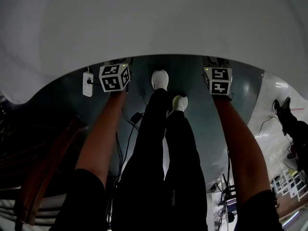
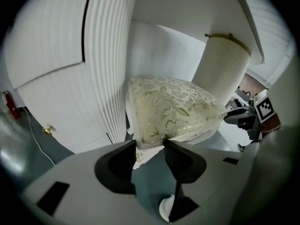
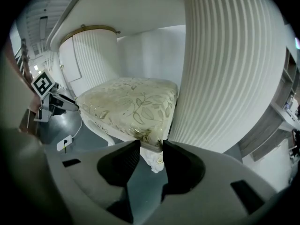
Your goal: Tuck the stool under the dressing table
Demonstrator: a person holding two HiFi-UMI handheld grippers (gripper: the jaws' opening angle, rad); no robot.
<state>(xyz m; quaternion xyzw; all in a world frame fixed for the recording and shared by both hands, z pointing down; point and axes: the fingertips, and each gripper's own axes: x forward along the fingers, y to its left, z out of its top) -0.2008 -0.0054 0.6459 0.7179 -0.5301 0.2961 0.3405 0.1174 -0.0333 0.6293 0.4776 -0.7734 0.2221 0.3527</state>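
The stool (image 2: 171,109) has a cream floral cushion and white carved legs. It stands under the white dressing table (image 1: 154,23), between its two fluted pedestals (image 2: 110,55) (image 2: 222,69). My left gripper (image 2: 150,146) is open, and the stool's near left corner sits just at its tips. My right gripper (image 3: 151,146) is also open and straddles the carved leg at the other front corner of the stool (image 3: 129,102). In the head view only the marker cubes (image 1: 114,77) (image 1: 217,80) show at the tabletop's edge. The stool and both sets of jaws are hidden beneath the tabletop.
The person's legs and white shoes (image 1: 160,79) stand between the two arms on the grey floor. A white power strip (image 1: 87,83) and cables (image 1: 127,129) lie on the floor to the left. A wooden frame (image 1: 48,167) is at the far left, with clutter at the right.
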